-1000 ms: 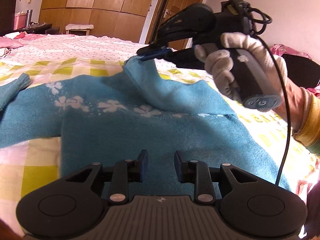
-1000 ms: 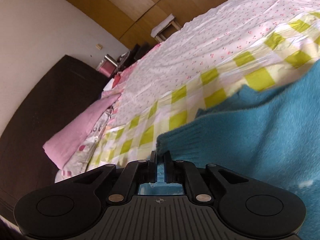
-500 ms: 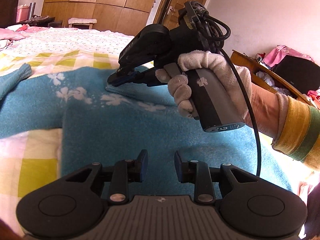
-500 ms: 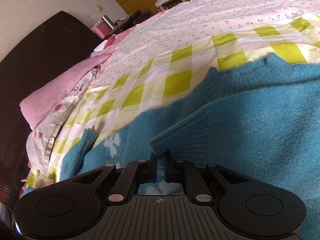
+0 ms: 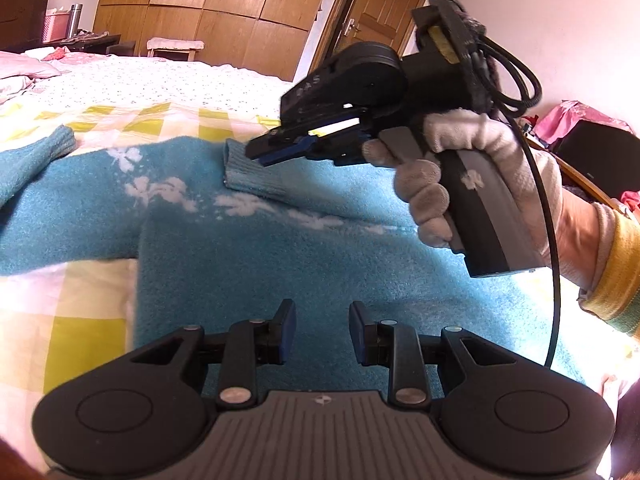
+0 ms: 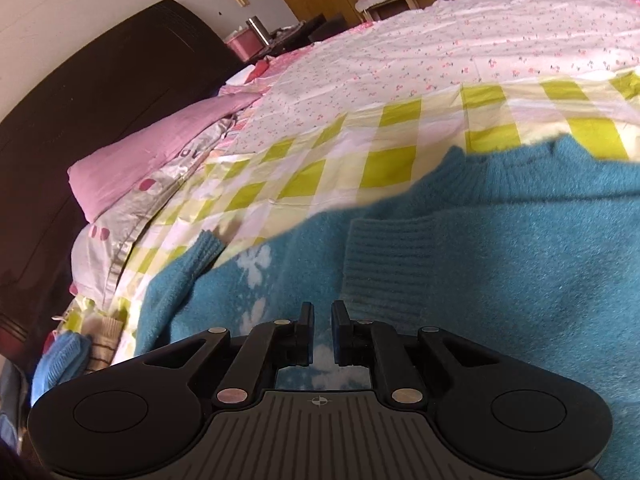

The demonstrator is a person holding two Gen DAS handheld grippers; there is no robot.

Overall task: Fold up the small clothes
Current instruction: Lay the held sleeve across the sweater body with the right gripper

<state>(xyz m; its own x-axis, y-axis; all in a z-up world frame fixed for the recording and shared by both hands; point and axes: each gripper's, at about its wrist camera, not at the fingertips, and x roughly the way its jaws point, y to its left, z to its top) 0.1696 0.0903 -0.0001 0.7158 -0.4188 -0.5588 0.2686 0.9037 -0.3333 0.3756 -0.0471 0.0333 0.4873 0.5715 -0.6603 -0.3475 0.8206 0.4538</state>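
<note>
Two tools work over one teal sweater (image 5: 280, 264), which lies spread flat on the checked bed cover (image 5: 80, 332) and fills the middle of both views. Its right sleeve is folded inward, the ribbed cuff (image 6: 384, 264) resting on the chest so the garment narrows toward a tidy rectangle. The right tool (image 6: 322, 320), at the lower centre of its own view, has just been opening; a narrow gap shows between its jaws, nothing lies in it, and the cuff sits just beside them, so it looks let go. The left tool (image 5: 322, 330) hovers low over the hem, jaws partly apart and empty, probably waiting its turn. The other sleeve (image 5: 36, 160) lies stretched out at the left edge, unfolded.
</note>
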